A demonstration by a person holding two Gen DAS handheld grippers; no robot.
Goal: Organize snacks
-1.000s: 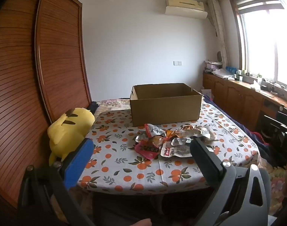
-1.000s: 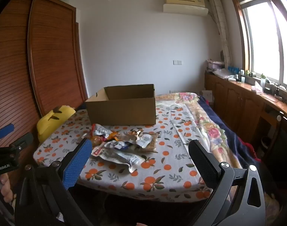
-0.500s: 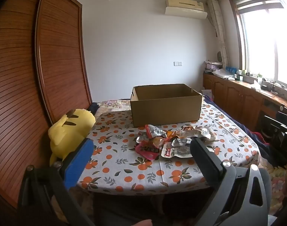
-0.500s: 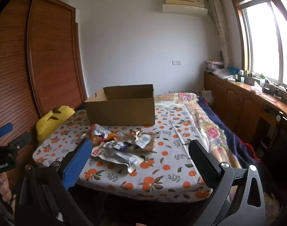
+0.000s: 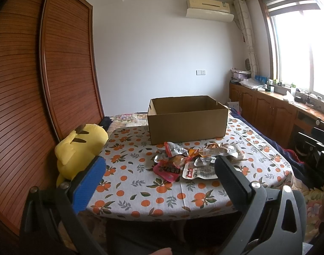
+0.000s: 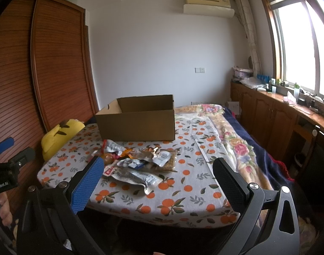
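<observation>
Lying ahead of both grippers' wide, empty fingers (image 5: 88,182), snack pile (image 5: 193,159), box (image 5: 187,123) behind.

You see a loose pile of crinkled snack packets (image 5: 191,159) lying just in front of the open, empty cardboard box (image 5: 187,119).

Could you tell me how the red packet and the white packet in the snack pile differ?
The red packet is pink-red and lies on the pile's left edge; the white packet is pale with a small red label and lies to its right, looking wider. Both rest flat at the pile's near edge on the tablecloth, untouched.
</observation>
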